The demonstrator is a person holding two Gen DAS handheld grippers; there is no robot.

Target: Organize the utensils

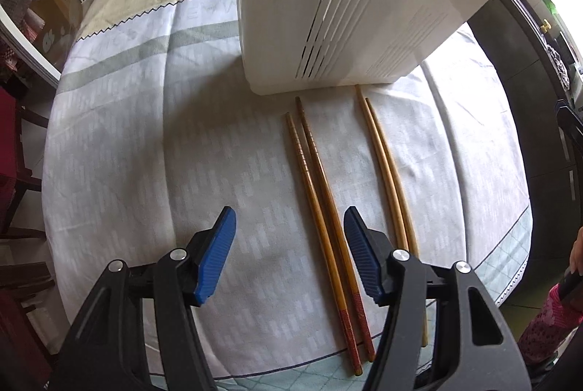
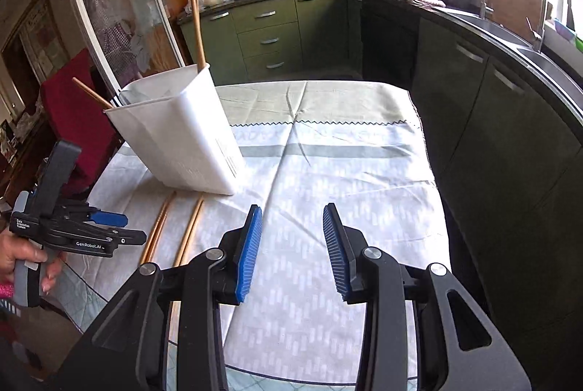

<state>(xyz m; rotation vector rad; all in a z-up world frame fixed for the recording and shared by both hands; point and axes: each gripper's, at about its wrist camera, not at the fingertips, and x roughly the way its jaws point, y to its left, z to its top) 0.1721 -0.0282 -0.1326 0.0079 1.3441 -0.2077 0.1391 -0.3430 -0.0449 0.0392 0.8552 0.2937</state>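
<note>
A white slotted utensil holder (image 1: 339,4) stands on the clothed table; in the right wrist view (image 2: 182,132) it holds two chopsticks (image 2: 196,26) upright. Two pairs lie flat in front of it: a dark brown pair with red ends (image 1: 320,208) and a pale pair (image 1: 386,168). My left gripper (image 1: 289,223) is open and empty, low over the cloth, its right finger just beside the dark pair. My right gripper (image 2: 292,219) is open and empty to the right of the holder. The left gripper also shows in the right wrist view (image 2: 105,227).
A grey and white tablecloth (image 2: 346,172) covers the table. Green kitchen cabinets (image 2: 269,34) and a dark counter with a sink (image 2: 510,37) curve round behind and to the right. A red chair (image 2: 73,110) stands at the left.
</note>
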